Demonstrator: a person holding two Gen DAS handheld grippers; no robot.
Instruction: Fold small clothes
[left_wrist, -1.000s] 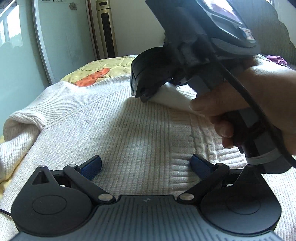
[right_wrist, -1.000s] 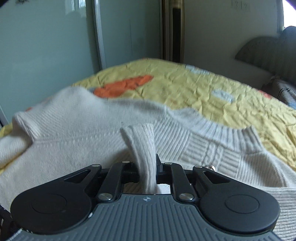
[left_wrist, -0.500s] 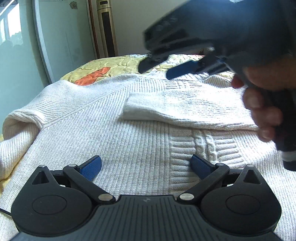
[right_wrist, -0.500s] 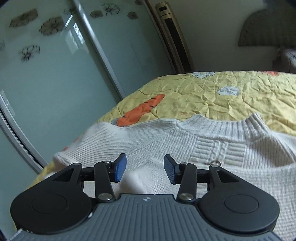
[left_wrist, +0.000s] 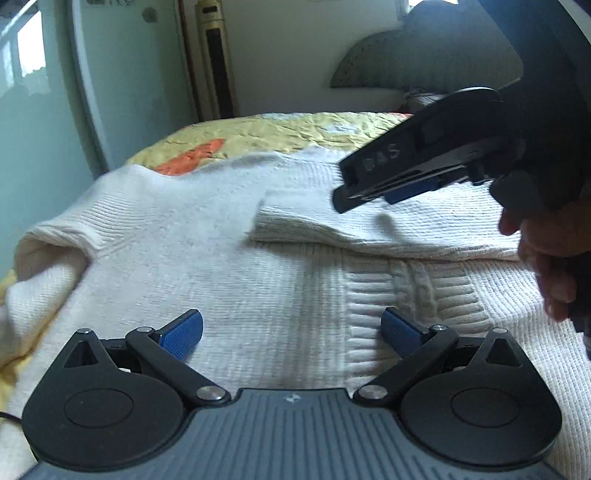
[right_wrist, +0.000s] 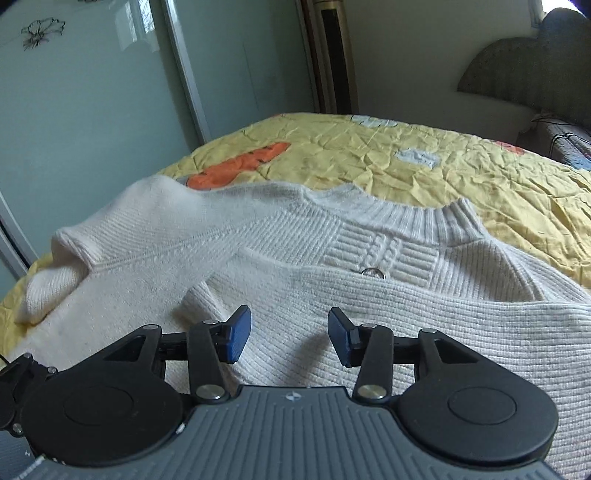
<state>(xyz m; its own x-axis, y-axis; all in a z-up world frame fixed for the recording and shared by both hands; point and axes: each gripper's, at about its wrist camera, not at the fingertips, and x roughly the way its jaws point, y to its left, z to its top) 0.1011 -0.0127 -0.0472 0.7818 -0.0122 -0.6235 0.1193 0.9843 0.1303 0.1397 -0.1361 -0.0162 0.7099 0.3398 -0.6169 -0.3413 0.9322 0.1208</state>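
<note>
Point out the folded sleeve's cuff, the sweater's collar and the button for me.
cuff (left_wrist: 280, 221): left wrist view, ribbed end of the folded sleeve.
collar (right_wrist: 417, 216): right wrist view, middle of the ribbed neckband.
button (right_wrist: 373, 273): right wrist view, its visible top edge above the sleeve.

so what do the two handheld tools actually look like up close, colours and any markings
Both match. The left tool has a grey ribbed body, two black rounded side plates with disc insets, black link arms with silver pivot pins, and blue ridged pads. The right tool is built the same. Seen side-on from the left camera, its black casing bears faint raised letters, too blurred to read. A bare hand holds it; no sleeve shows.
</note>
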